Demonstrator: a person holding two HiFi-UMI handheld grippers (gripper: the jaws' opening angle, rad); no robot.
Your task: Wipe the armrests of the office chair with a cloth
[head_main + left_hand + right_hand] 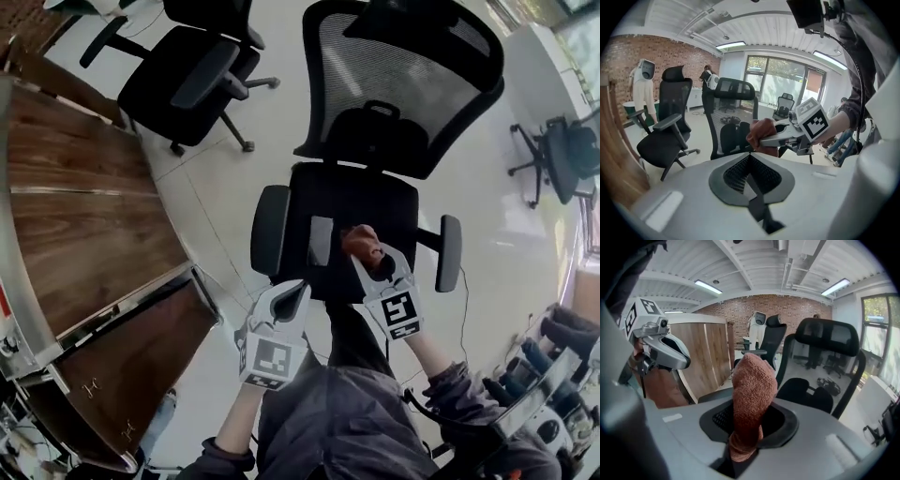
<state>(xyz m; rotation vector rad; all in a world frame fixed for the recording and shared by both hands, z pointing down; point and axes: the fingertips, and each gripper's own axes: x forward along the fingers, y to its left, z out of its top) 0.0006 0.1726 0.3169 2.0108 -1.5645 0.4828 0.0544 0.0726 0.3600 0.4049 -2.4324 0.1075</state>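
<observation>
Here the right gripper [743, 446] is clamped on a rust-brown cloth [752, 390], which stands up out of its jaws. In the head view the cloth [361, 242] shows over the front of the chair [375, 202] seat, between one armrest [270, 230] and the other armrest [449, 251], apart from both. The left gripper [296, 292] has its jaws together on nothing, just beside the right one. A wooden desk [84, 234] lies at the view's left
</observation>
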